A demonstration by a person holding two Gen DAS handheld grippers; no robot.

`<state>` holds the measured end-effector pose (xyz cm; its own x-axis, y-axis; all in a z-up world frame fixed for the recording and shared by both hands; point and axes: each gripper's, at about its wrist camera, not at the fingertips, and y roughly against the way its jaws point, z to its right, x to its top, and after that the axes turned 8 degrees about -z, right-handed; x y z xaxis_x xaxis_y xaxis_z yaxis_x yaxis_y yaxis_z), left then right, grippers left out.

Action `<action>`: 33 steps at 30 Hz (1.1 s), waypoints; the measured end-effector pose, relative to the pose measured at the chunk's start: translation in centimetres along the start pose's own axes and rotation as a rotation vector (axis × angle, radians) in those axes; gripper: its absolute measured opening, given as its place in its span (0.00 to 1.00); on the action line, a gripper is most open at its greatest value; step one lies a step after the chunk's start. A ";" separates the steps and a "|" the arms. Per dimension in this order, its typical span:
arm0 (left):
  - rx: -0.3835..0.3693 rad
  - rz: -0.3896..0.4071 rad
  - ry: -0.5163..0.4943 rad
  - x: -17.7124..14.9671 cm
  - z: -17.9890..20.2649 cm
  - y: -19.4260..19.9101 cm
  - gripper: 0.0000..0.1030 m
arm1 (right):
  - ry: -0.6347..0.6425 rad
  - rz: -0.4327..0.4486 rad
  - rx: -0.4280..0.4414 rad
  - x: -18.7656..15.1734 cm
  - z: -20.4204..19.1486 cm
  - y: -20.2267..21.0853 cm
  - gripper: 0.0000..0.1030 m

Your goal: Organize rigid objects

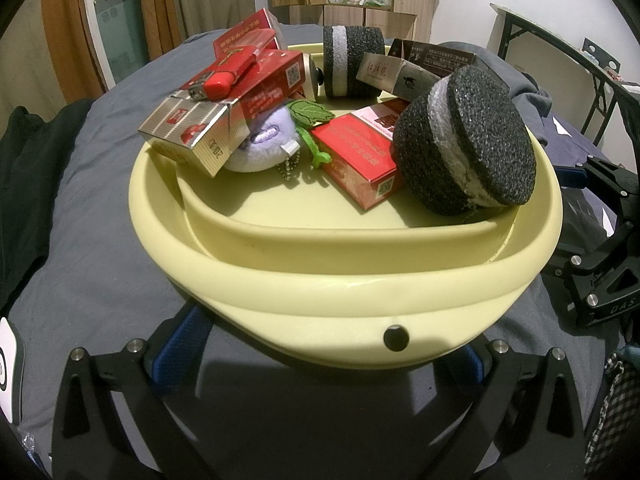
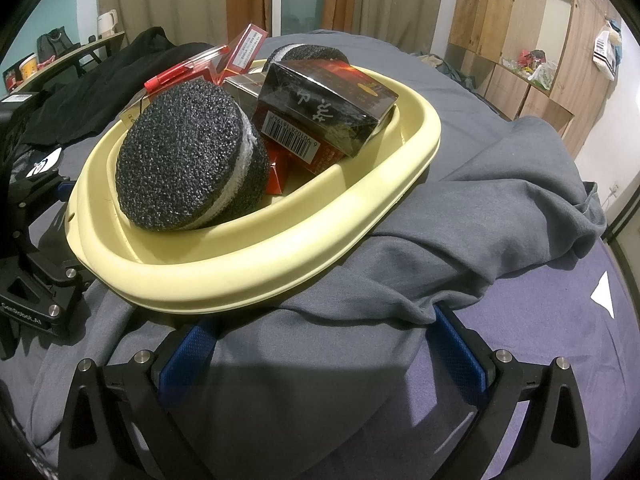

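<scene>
A pale yellow basin [image 1: 352,276] [image 2: 224,280] sits on a bed and holds rigid items. Inside lie a black foam disc [image 1: 476,136] [image 2: 180,160], a second foam disc [image 1: 348,60] at the back, red boxes [image 1: 360,156], a silver-and-red box [image 1: 192,132], a red lighter [image 1: 224,76], a purple plush [image 1: 260,144] and a dark box [image 2: 328,100]. My left gripper [image 1: 328,332] stands open, its blue fingers spread under the basin's near wall. Also open, my right gripper [image 2: 320,320] straddles a fold of grey cloth beside the basin's rim.
A rumpled grey garment [image 2: 480,208] lies under and beside the basin on the grey sheet. Black clothing [image 1: 24,168] is heaped at the bed's edge. Wooden cabinets [image 2: 520,40] and a folding table [image 1: 560,60] stand beyond the bed.
</scene>
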<state>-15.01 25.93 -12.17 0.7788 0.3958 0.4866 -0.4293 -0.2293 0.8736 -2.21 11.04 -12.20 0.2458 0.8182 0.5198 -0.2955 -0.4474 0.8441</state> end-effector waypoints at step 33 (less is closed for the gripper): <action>0.000 0.000 0.000 0.0 0.0 0.0 1.00 | 0.000 -0.001 0.000 0.0 0.1 0.0 1.00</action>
<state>-14.97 25.93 -12.14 0.7790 0.3956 0.4865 -0.4291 -0.2294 0.8736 -2.09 10.99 -12.17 0.2459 0.8184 0.5193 -0.2950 -0.4472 0.8444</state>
